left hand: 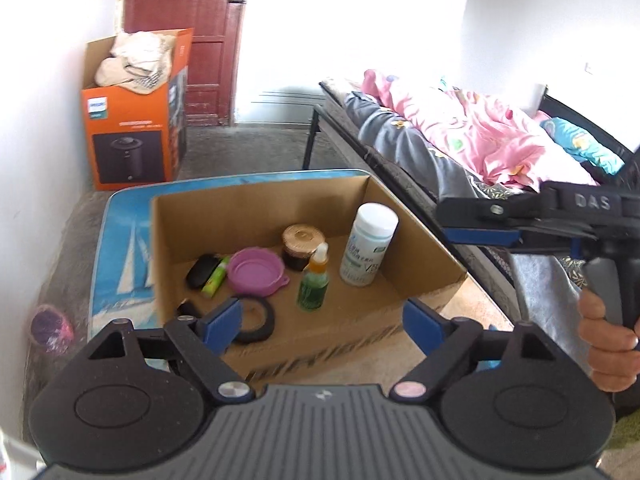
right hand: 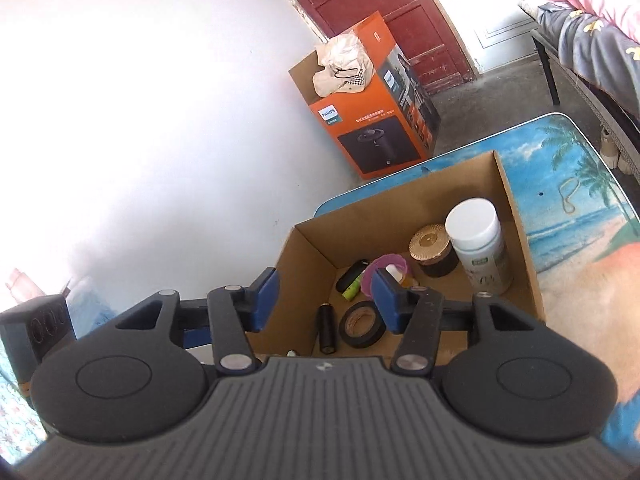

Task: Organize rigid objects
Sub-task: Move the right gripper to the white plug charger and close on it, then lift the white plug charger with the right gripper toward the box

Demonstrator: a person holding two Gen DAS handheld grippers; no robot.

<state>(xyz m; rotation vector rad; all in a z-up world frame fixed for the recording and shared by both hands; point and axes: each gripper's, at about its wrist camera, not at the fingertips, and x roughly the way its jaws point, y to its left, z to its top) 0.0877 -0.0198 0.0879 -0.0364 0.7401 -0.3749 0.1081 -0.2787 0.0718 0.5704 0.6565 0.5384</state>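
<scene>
An open cardboard box (left hand: 256, 240) is seen standing on a table (left hand: 120, 248) printed with sailboats and a beach, set toward the table's far left corner in the left wrist view. Inside the box, going left to right, a black oval object (left hand: 202, 270) is found by the left wall, with a small yellow-green tube (left hand: 216, 278) touching it. Next to these a purple collapsible bowl (left hand: 256, 270) lies flat on the box floor. A roll of black tape (left hand: 256, 318) lies nearer the front wall, partly hidden behind a gripper finger. A black cylinder (right hand: 327, 328) is seen lying beside the tape in the right wrist view. Behind the bowl a dark jar with a gold lid (left hand: 302, 246) stands upright near the back wall. A green spray bottle with an orange neck (left hand: 314, 280) stands upright in front of the jar. Furthest right, a tall white bottle (left hand: 368, 246) stands upright near the box's right wall.

The left gripper (left hand: 324, 318) is held above the front edge of the box with its blue pads spread wide, and nothing is gripped between them. The right gripper (right hand: 324, 300) is held over the box's front left corner with its jaws partly parted, and nothing is clamped. In the left wrist view it appears at the right edge, carried by a hand (left hand: 608, 340).

An orange carton (left hand: 136, 120) with cloth in it stands on the floor by the wall.
</scene>
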